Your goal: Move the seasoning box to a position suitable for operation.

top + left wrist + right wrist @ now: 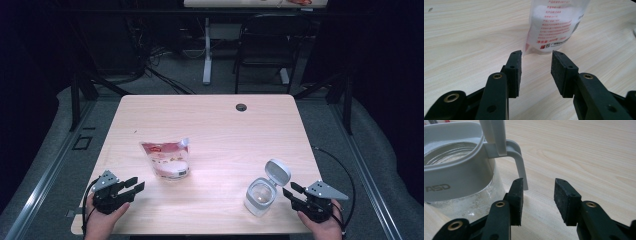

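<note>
A clear pouch [167,158] with red print and white powder stands near the middle-left of the wooden table [210,120]. My left gripper [136,184] rests at the front left, open and empty, aimed at the pouch [554,27] a short way ahead of its pads [515,71]. A glass jar [260,196] with a grey collar and a flipped-up lid [277,172] stands at the front right. Just right of it, my right gripper [292,190] is open and empty. The jar [456,175] and its hinge tab [520,167] sit close by the left pad [516,200].
A round cable hole [241,107] sits near the table's far edge. Beyond the table stand a black chair [265,47] and a desk leg [207,50] on grey carpet. Black stands flank the table on both sides.
</note>
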